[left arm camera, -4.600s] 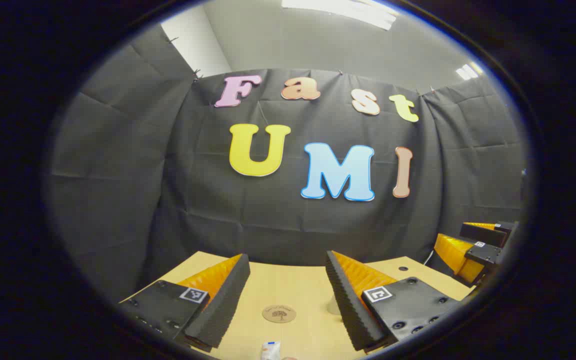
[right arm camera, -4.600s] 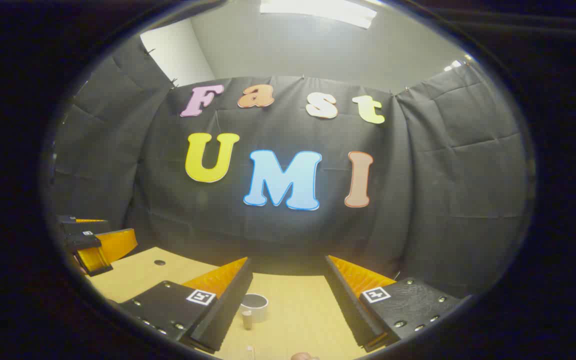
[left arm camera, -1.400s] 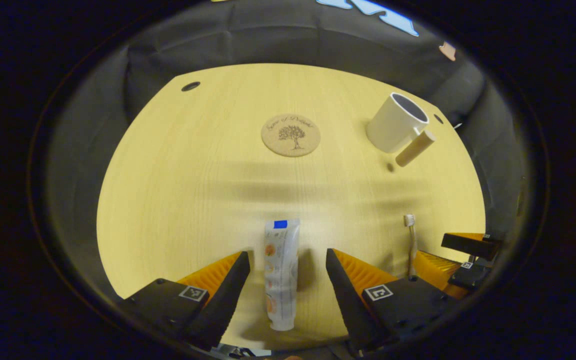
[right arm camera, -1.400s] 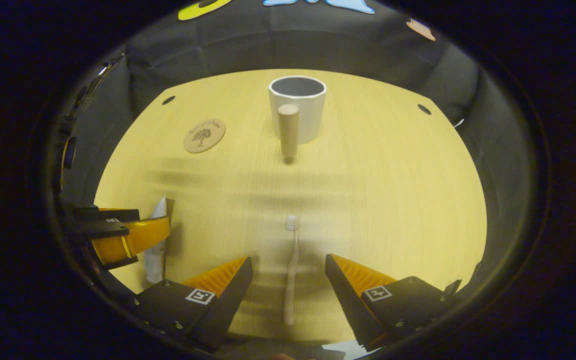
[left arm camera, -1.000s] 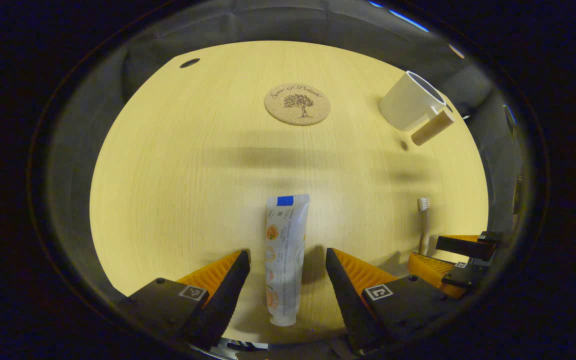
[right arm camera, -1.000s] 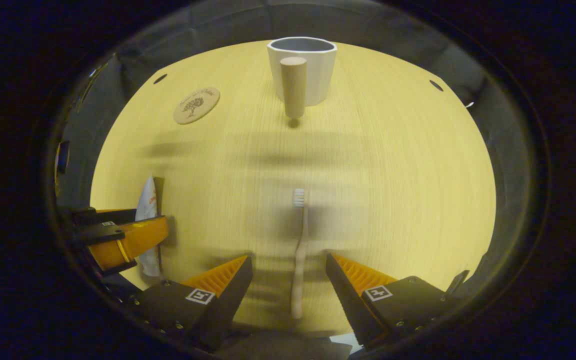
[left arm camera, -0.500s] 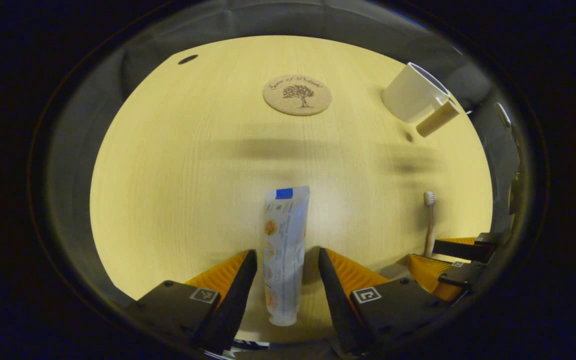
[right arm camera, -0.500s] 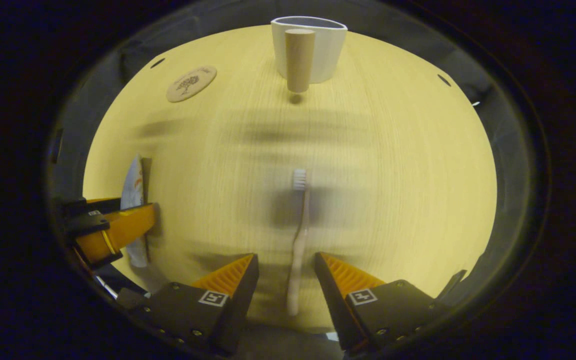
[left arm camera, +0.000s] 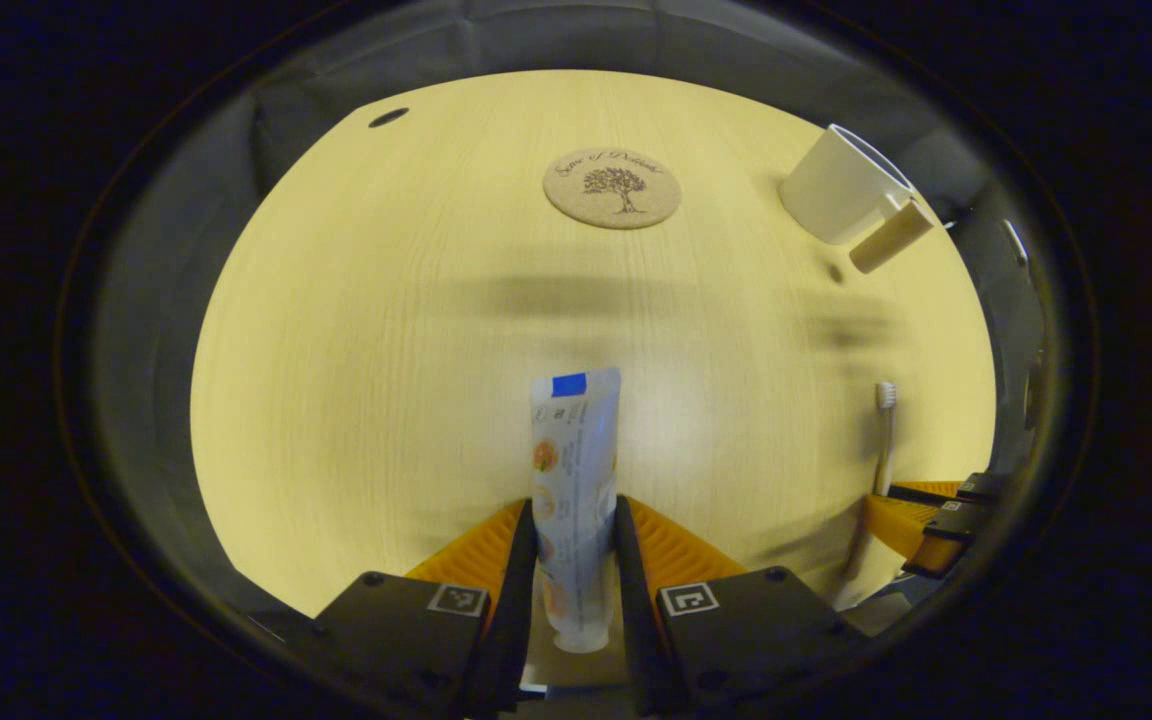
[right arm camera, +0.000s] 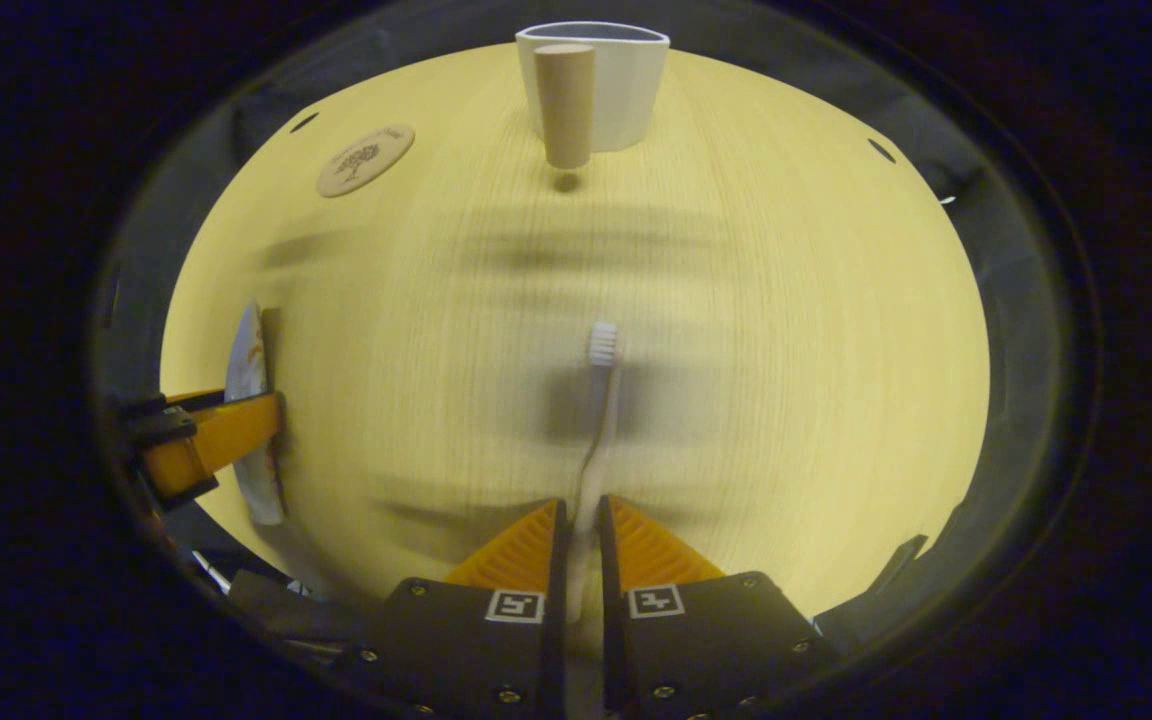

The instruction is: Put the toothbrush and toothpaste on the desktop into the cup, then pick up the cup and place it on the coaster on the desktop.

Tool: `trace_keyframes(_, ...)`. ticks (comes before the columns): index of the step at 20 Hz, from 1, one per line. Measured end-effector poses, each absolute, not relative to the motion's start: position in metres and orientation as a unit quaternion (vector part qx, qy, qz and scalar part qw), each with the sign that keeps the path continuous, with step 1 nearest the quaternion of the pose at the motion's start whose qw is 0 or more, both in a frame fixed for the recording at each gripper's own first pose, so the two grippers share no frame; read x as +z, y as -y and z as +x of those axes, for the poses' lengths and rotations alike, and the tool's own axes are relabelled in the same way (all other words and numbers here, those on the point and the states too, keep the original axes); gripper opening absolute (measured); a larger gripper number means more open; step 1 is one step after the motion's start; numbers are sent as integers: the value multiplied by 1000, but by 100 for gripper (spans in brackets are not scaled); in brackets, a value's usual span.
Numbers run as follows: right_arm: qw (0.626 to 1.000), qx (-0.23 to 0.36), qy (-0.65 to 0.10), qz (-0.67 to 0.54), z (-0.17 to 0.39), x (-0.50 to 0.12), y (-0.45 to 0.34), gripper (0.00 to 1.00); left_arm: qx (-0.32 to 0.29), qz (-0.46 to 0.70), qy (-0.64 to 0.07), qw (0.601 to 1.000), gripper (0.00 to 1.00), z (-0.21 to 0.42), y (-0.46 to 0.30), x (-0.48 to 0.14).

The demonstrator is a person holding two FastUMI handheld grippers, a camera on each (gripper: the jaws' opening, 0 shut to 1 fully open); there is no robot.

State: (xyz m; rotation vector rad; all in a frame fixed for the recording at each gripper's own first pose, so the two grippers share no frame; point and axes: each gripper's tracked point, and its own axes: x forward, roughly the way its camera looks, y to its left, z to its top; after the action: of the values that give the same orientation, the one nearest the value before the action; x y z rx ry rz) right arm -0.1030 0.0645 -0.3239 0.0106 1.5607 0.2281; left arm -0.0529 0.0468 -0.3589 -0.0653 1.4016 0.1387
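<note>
Left gripper (left arm camera: 576, 545) clamped on the lower half of the toothpaste tube (left arm camera: 574, 470), both fingers pressing its sides, blue-marked crimped end pointing far. Right gripper (right arm camera: 576, 550) closed on the handle of the toothbrush (right arm camera: 598, 400), bristle head toward the far side. Both down at the near edge of the wooden desktop (left arm camera: 386, 330). Far off, upright white cup (right arm camera: 606, 85) with a wooden peg handle (right arm camera: 564, 105) facing near. Round cork coaster (left arm camera: 612, 188) lying flat to the left of the cup, well apart from it.
</note>
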Motion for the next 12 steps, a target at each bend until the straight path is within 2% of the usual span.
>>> trace_keyframes(2, 709, 100, -698, 14, -100, -321, -61, 16, 65, -34, -643, 762, 48, -52, -46, -357)
trace_keyframes(3, 707, 107, -699, 23, -102, -320, -62, 8, 62, -34, -643, 763, 48, -53, -46, -359)
trace_keyframes(5, 708, 113, -696, 30, -102, -322, -63, 8, 59, -34, -642, 764, 46, -52, -46, -358)
trace_keyframes(8, 719, 119, -684, 30, -100, -321, -63, 7, 60, -38, -640, 765, 33, -53, -46, -358)
trace_keyframes(9, 720, 124, -682, 20, -101, -322, -62, 3, 62, -44, -637, 767, 29, -52, -45, -358)
trace_keyframes(12, 728, 135, -672, 14, -101, -318, -64, 3, 49, -55, -627, 776, 24, -50, -38, -355)
